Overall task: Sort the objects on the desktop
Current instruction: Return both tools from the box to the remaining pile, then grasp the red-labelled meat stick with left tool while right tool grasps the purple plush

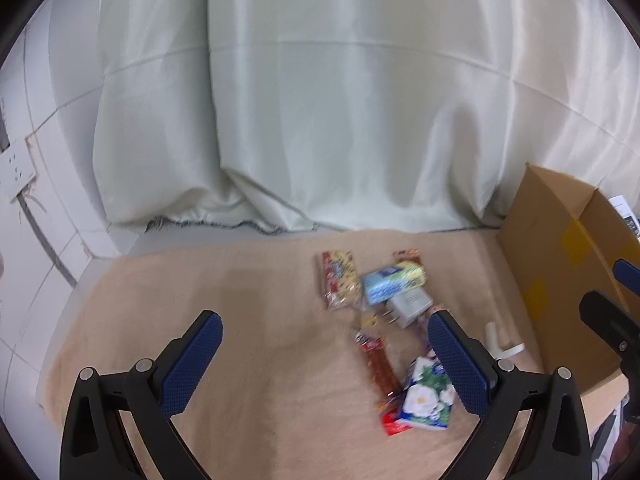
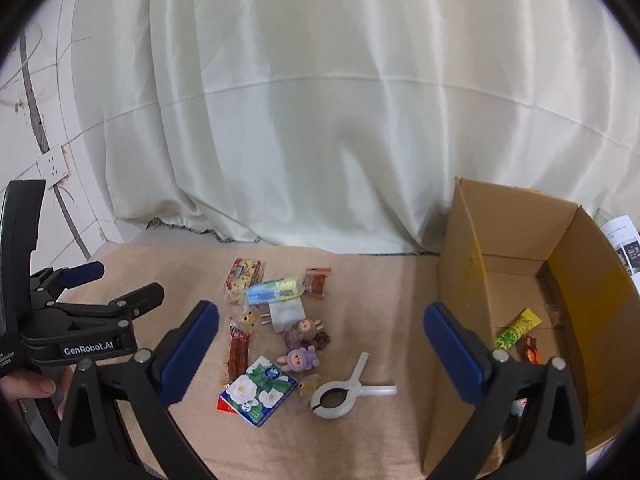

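Note:
A pile of small items lies on the beige mat (image 2: 360,440): a flowered tissue pack (image 2: 260,390), a white clamp (image 2: 344,394), a white charger plug (image 2: 286,312), a blue-and-yellow packet (image 2: 274,290), two purple pig figures (image 2: 300,358) and red snack packets (image 2: 240,350). My right gripper (image 2: 321,307) hovers open over the pile, holding nothing. Left of the pile, my left gripper (image 1: 324,316) is open and empty too, with the tissue pack (image 1: 426,398) by its right finger. The left gripper (image 2: 132,280) shows at the left of the right wrist view.
An open cardboard box (image 2: 516,236) stands right of the pile, with a yellow-green packet (image 2: 516,328) and an orange item (image 2: 532,350) inside. A pale curtain (image 2: 320,120) hangs behind the table. A hand (image 2: 28,390) holds the left gripper.

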`<action>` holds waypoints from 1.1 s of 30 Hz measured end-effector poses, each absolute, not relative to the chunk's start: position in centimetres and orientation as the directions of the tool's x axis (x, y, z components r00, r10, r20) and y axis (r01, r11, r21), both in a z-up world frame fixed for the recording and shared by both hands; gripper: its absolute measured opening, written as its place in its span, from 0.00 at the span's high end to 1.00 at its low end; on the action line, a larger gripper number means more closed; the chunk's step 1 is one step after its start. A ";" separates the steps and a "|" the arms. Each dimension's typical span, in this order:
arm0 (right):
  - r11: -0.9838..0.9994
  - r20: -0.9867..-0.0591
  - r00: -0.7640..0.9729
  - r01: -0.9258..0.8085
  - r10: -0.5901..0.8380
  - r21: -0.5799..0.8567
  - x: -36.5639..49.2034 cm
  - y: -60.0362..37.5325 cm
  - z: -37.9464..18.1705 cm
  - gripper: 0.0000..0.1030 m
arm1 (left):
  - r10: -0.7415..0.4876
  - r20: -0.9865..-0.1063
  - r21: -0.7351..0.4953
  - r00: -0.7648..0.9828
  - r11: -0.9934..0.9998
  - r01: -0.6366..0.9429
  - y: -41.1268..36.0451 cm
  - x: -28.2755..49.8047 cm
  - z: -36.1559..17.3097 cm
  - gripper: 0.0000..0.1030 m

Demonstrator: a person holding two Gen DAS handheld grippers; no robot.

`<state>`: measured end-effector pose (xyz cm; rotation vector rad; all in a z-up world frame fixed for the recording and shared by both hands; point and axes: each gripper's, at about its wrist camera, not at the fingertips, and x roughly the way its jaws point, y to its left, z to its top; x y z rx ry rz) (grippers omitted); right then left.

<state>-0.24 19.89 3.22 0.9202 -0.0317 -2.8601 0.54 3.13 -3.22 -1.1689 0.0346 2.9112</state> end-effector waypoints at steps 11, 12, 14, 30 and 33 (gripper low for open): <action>-0.989 -0.637 -0.759 0.147 -0.136 0.037 -2.0 18.7 -0.3 0.00 | 0.032 -0.739 -0.029 -0.673 -0.999 -0.016 2.0 -0.5 -7.9 0.00; -0.988 -0.644 -0.753 0.149 -0.135 0.033 -2.2 18.5 -0.7 0.01 | 0.037 -0.740 -0.035 -0.672 -0.999 -0.016 2.0 -0.6 -8.3 0.00; -0.987 -0.663 -0.735 0.158 -0.143 0.037 -2.8 18.3 -1.8 0.02 | 0.055 -0.749 -0.054 -0.660 -0.998 -0.021 2.2 -1.0 -9.2 0.02; -0.991 -0.756 -0.642 0.121 -0.127 0.063 -5.9 19.2 -7.0 0.13 | 0.177 -0.828 -0.143 -0.532 -0.984 -0.104 5.9 -4.6 -15.7 0.19; -0.990 -0.760 -0.638 0.124 -0.126 0.060 -6.2 19.3 -7.3 0.13 | 0.164 -0.844 -0.121 -0.511 -0.986 -0.117 6.7 -5.0 -16.7 0.36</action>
